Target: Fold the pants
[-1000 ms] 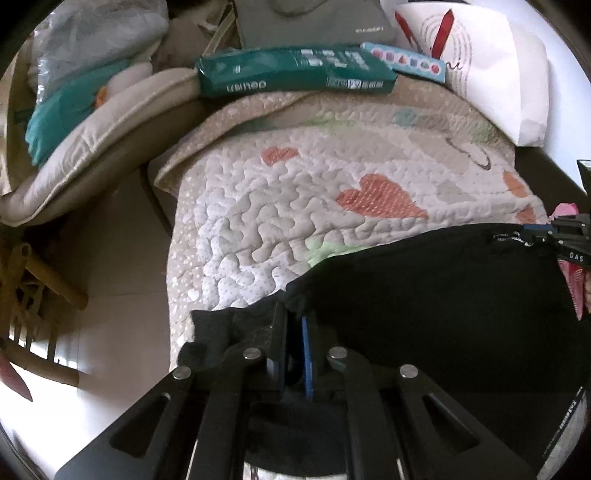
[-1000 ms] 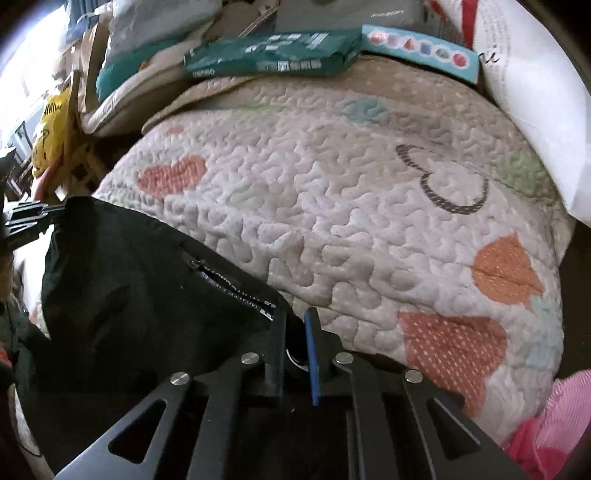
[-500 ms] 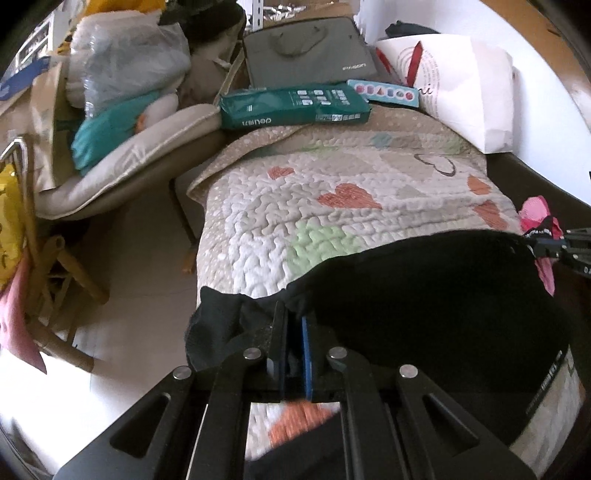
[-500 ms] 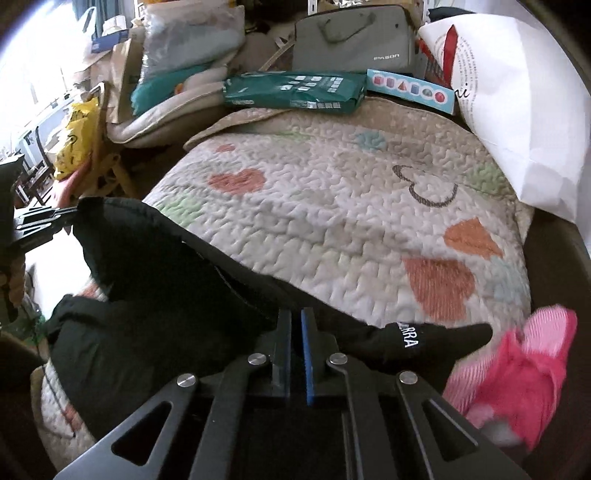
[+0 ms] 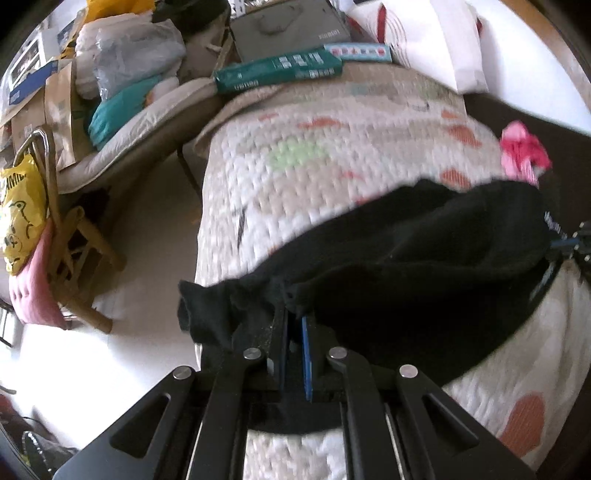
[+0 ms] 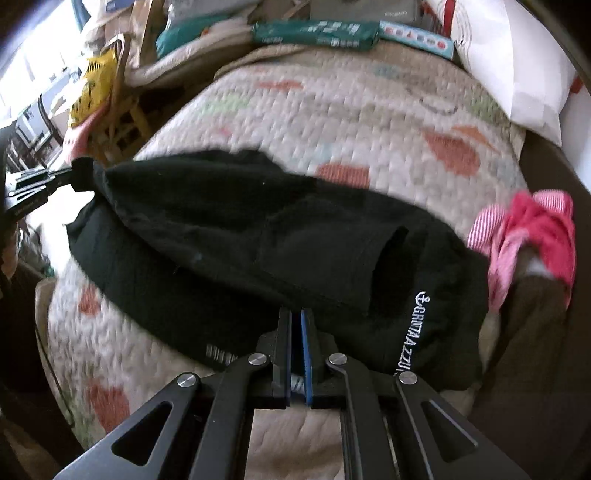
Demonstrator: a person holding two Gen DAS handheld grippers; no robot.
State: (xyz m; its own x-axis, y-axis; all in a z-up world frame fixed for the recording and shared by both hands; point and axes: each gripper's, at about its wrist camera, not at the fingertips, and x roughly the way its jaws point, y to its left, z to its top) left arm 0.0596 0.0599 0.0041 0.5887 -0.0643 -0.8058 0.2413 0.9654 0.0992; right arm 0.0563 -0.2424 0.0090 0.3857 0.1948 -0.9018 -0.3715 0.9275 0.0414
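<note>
A: Where are the black pants (image 6: 258,236)?
B: Stretched across the heart-print quilt (image 6: 351,122), pinched at both ends: left gripper (image 5: 293,317) and right gripper (image 6: 295,314) each clamp an edge.
A: Anything crowding them?
B: A pink garment (image 6: 532,229) touches them at three o'clock; a green packet (image 6: 314,31) lies well clear at twelve.

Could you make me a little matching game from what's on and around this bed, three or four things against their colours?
Things:
1. pants
2. crumpled cloth at the quilt's right edge
3. long packet at the far end of the bed
4. bag hanging on the chair

Colours:
A. yellow
B. black
C. dark green
D. pink and red

Pairs: 1-B, 2-D, 3-C, 4-A
</note>
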